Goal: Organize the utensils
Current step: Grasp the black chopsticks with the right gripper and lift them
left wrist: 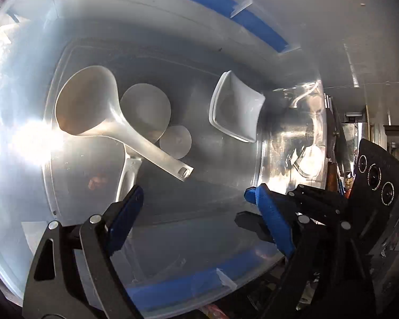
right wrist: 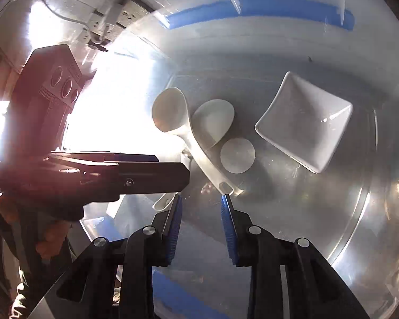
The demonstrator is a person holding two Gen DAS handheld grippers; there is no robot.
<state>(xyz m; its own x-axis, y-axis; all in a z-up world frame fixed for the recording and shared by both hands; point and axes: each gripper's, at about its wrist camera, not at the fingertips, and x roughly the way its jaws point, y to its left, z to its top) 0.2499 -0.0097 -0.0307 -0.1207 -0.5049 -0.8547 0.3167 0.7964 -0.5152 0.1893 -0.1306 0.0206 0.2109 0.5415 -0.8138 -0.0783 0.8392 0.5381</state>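
Note:
I look down into a clear plastic bin (left wrist: 173,40) with blue tape (right wrist: 252,6) on its rim. On its floor lie a large white scoop (left wrist: 87,101), a second white scoop (left wrist: 146,109) partly under it, a small round white piece (left wrist: 175,142) and a square white dish (left wrist: 236,106). My left gripper (left wrist: 196,199) hangs open and wide above the floor, nothing between its blue pads. My right gripper (right wrist: 201,202) is open with a narrow gap and empty. The large scoop's handle end (right wrist: 226,186) lies just beyond its right fingertip. The square dish (right wrist: 306,122) sits to the right.
Strong glare washes out the bin's left wall (left wrist: 18,138). The right gripper's black body (left wrist: 375,175) crowds the bin's right edge, and the left gripper's body (right wrist: 58,79) fills the other view's left side. A hand (right wrist: 48,239) and a power strip (right wrist: 114,18) show outside.

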